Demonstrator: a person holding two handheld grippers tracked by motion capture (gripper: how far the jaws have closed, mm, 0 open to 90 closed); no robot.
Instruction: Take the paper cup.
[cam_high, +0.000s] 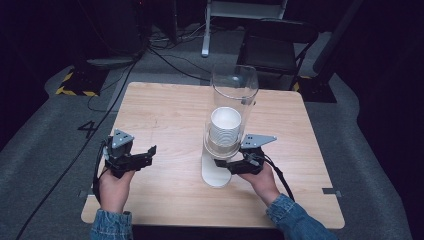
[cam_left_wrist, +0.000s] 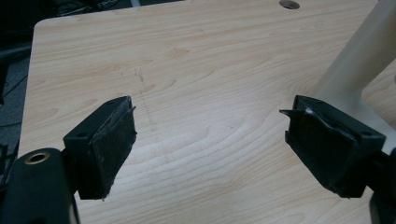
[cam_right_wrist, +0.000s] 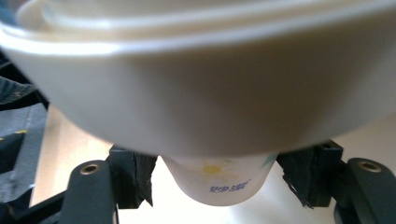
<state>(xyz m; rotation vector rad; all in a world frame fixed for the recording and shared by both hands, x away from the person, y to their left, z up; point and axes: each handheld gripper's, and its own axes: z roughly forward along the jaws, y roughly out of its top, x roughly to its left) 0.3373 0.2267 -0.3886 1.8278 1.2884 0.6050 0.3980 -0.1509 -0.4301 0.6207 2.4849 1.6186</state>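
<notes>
A cup dispenser stands mid-table: a clear tube (cam_high: 234, 95) holding a stack of white paper cups (cam_high: 225, 125) over a white base (cam_high: 216, 172). My right gripper (cam_high: 223, 163) reaches in under the tube from the right. In the right gripper view its pads sit against both sides of the lowest paper cup (cam_right_wrist: 219, 186), which has a flower print and hangs below the wide white collar (cam_right_wrist: 196, 84); the right gripper (cam_right_wrist: 217, 179) is shut on it. My left gripper (cam_high: 146, 155) hovers over bare wood to the left, and the left gripper (cam_left_wrist: 210, 135) is open with nothing between its pads.
The wooden table (cam_high: 170, 115) has rounded corners. The dispenser's white stand (cam_left_wrist: 355, 70) rises at the right of the left gripper view. Behind the table stand a dark folding chair (cam_high: 277, 45) and cables (cam_high: 165, 57) on grey floor.
</notes>
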